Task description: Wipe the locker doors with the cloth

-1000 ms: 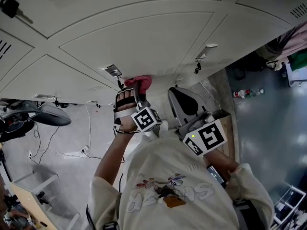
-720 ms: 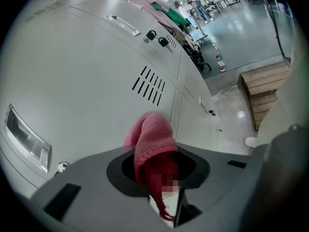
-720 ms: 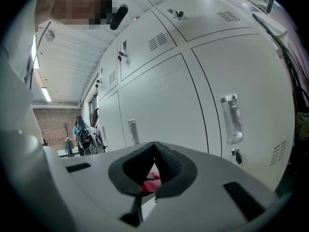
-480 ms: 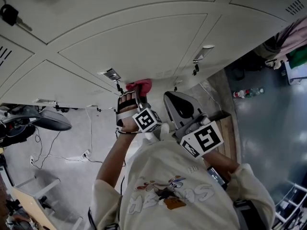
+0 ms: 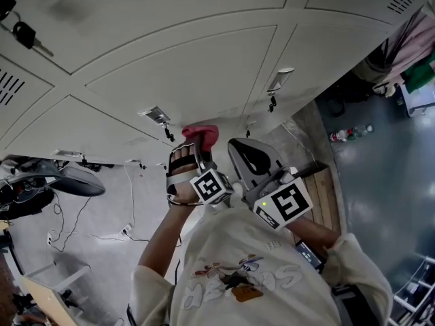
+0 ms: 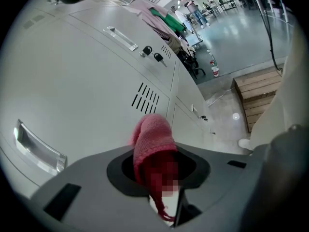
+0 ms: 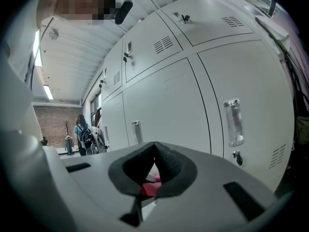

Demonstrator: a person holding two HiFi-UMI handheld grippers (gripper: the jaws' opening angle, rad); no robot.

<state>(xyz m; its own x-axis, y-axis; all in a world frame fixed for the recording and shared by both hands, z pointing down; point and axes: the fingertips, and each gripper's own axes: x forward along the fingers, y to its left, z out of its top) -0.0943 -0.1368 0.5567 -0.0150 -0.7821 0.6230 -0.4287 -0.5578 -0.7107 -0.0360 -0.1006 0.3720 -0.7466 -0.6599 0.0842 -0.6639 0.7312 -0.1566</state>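
**Cloth (image 5: pixel 202 134) pinched in left gripper (image 5: pixel 197 145), at locker door (image 5: pixel 183 63)**

Head view. Found the pink cloth bunched at the left gripper's tips, at the lower edge of a pale locker door and near a metal handle (image 5: pixel 155 115). Found the right gripper (image 5: pixel 248 156) just beside the left and apart from the cloth. Compared with one second earlier: a slightly wider gap between cloth and handle, the same grip, and the same side-by-side placing of the two grippers.

Left gripper view. Confirmed jaws clamped on the cloth (image 6: pixel 152 141), with a rounded pink bunch standing out past the tips toward the locker door (image 6: pixel 72 76). Unable to confirm contact with the door surface from here. Noted a loose thread (image 6: pixel 161 211) hanging below the pinch. Also noted vent slots (image 6: pixel 145 98), a handle (image 6: pixel 38 146) at lower left and a wooden bench (image 6: pixel 260 93) on the floor at right.

Right gripper view. Confirmed right gripper (image 7: pixel 155 151) jaw tips pressed together, with nothing pinched at the tips. Noted a patch of red (image 7: pixel 148 187) through the opening below them; unable to tell whether cloth. Noted a locker door (image 7: pixel 164 100) ahead, a handle (image 7: pixel 232 122) at right and a person (image 7: pixel 84 132) far off at left.
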